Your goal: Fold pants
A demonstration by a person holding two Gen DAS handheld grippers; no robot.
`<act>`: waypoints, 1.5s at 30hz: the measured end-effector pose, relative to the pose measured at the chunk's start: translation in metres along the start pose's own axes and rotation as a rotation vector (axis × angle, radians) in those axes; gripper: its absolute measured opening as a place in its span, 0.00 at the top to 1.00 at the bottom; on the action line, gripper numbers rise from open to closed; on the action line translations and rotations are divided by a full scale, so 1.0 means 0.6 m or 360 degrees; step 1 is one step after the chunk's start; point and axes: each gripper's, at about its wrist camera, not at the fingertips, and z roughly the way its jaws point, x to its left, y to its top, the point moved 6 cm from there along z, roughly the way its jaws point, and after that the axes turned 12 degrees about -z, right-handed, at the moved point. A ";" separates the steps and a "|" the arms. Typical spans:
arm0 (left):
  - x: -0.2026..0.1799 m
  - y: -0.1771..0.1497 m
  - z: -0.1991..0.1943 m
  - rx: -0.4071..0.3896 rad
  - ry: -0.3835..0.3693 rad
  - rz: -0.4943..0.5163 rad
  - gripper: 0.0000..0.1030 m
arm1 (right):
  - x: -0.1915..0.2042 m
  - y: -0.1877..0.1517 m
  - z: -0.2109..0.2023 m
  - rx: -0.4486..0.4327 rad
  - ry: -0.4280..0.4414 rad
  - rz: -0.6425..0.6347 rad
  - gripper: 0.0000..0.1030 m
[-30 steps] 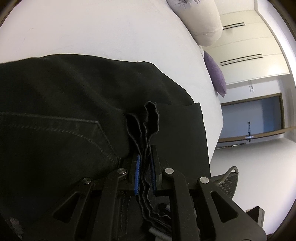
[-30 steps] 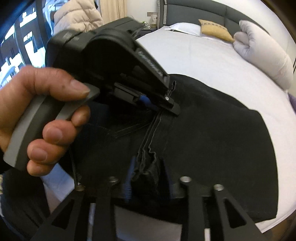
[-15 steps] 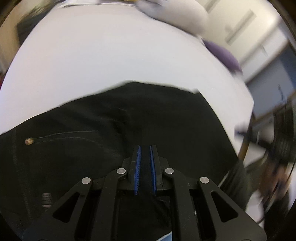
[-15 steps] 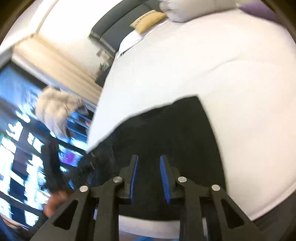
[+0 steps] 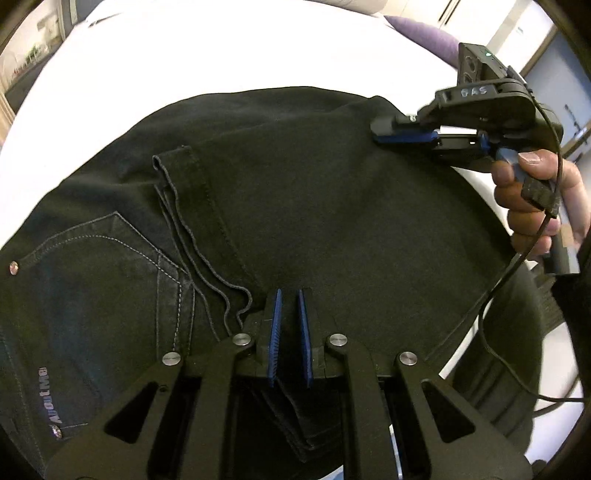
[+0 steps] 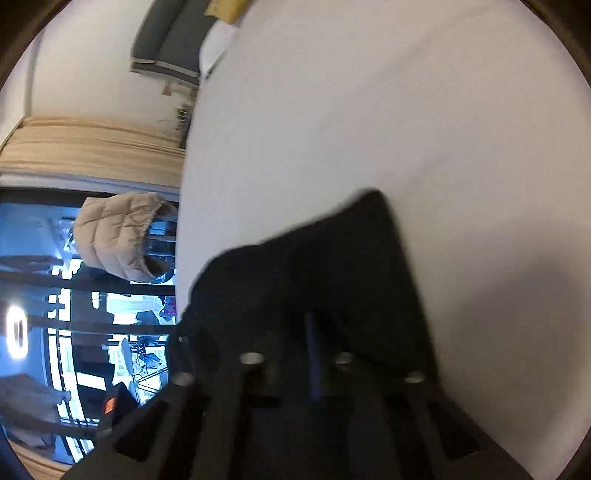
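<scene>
Black pants lie folded on the white bed, back pocket at the left and stacked hems beside it. My left gripper hovers over the near middle of the fold, pads almost together with no cloth seen between them. Held by a hand, my right gripper rests its shut tips at the pants' far right corner. In the blurred right wrist view the right gripper has its pads together over the pants; any pinched cloth is hidden by the blur.
A purple cushion lies at the bed's far right. The right gripper's cable trails over the pants' right edge. Beyond the white sheet stand a grey headboard, a hanging beige jacket and dark windows.
Both grippers let go of the hem stack they were pinching. The left one drew back over the fold. The right one swung to the pants' right corner, rolled, and its jaws closed.
</scene>
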 end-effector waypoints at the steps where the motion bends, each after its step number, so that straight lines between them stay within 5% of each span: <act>1: -0.003 -0.001 0.002 -0.0010 0.0019 0.0011 0.91 | 0.000 -0.007 -0.005 0.0001 0.0017 0.0001 0.96; 11: -0.023 -0.006 0.015 -0.0018 0.0012 -0.0011 0.91 | -0.001 -0.124 -0.071 0.0048 0.0003 -0.0027 0.96; 16: 0.030 -0.007 0.005 -0.0021 0.0001 -0.0019 0.91 | -0.014 -0.179 -0.112 0.0001 -0.0001 0.0035 0.95; 25: 0.051 -0.007 -0.026 -0.0053 -0.0092 -0.0084 0.91 | -0.018 -0.192 -0.114 -0.0058 -0.0019 0.0112 0.99; 27: 0.067 -0.012 -0.053 -0.0086 -0.0176 -0.0164 0.91 | 0.013 -0.181 -0.122 -0.0076 -0.0097 0.0021 0.80; 28: 0.076 -0.016 -0.068 -0.0119 -0.0197 -0.0198 0.91 | 0.031 -0.176 -0.126 -0.0093 -0.0090 -0.0023 0.55; 29: 0.091 -0.022 -0.090 -0.0171 -0.0221 -0.0238 0.91 | 0.047 -0.171 -0.127 -0.0114 -0.0070 -0.0061 0.34; 32: 0.155 -0.056 -0.147 -0.0284 -0.0321 -0.0448 0.87 | 0.111 -0.152 -0.118 -0.0188 0.0036 -0.0223 0.27; 33: 0.183 -0.071 -0.165 -0.0315 -0.0351 -0.0553 0.77 | 0.129 -0.147 -0.109 -0.0188 0.0070 -0.0273 0.27; 36: 0.273 -0.126 -0.221 -0.0487 -0.0439 -0.0921 0.17 | 0.158 -0.137 -0.071 -0.0142 0.0176 -0.0323 0.30; 38: 0.331 -0.168 -0.260 -0.0655 -0.0498 -0.1178 0.13 | 0.171 -0.130 -0.041 -0.0098 0.0251 -0.0304 0.33; 45: 0.447 -0.261 -0.279 -0.0752 -0.0691 -0.1702 0.13 | 0.241 -0.116 0.036 0.0026 0.0391 -0.0340 0.34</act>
